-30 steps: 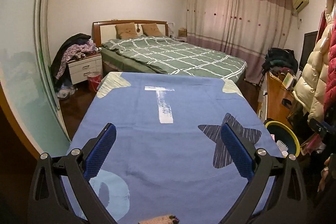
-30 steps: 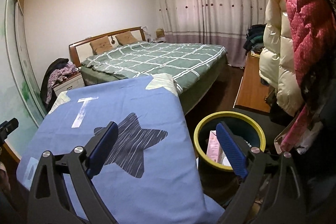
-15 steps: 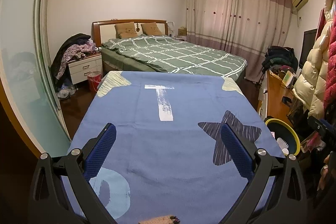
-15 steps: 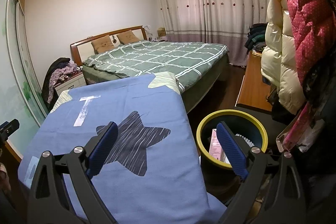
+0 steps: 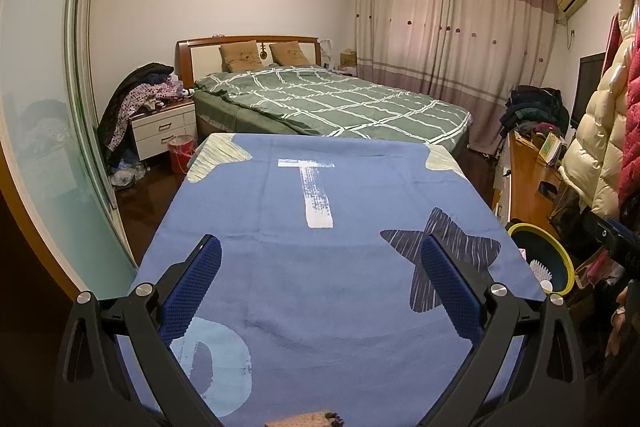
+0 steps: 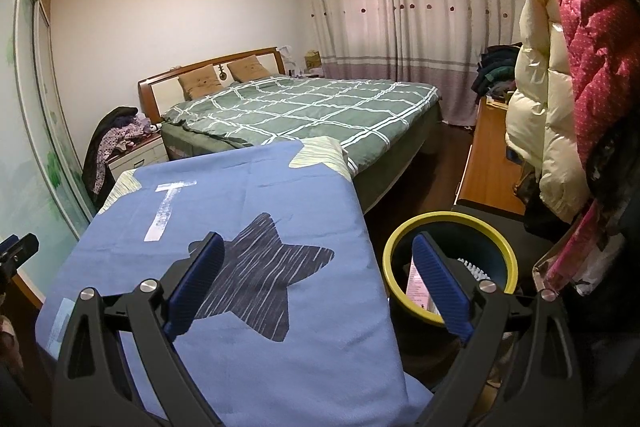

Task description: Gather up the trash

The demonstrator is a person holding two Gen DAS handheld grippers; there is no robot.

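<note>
A dark bin with a yellow rim (image 6: 448, 223) stands on the floor right of the table; a pink-white packet (image 6: 416, 281) and a white brush (image 6: 474, 269) lie inside. The bin also shows in the left wrist view (image 5: 538, 231). The table carries a blue cloth (image 5: 320, 267) with a dark star (image 6: 260, 267); no loose trash shows on it. My left gripper (image 5: 320, 263) is open and empty above the cloth. My right gripper (image 6: 316, 259) is open and empty, its right finger over the bin, its left finger over the star.
A bed with a green checked cover (image 5: 340, 103) stands beyond the table. A white nightstand (image 5: 160, 127) piled with clothes and a red bin (image 5: 180, 153) are at the left. A wooden desk (image 6: 486, 163) and hanging padded coats (image 6: 560, 87) crowd the right.
Both views have shifted only slightly; the right gripper has risen a little and edged left. Both grippers stay open and empty.
</note>
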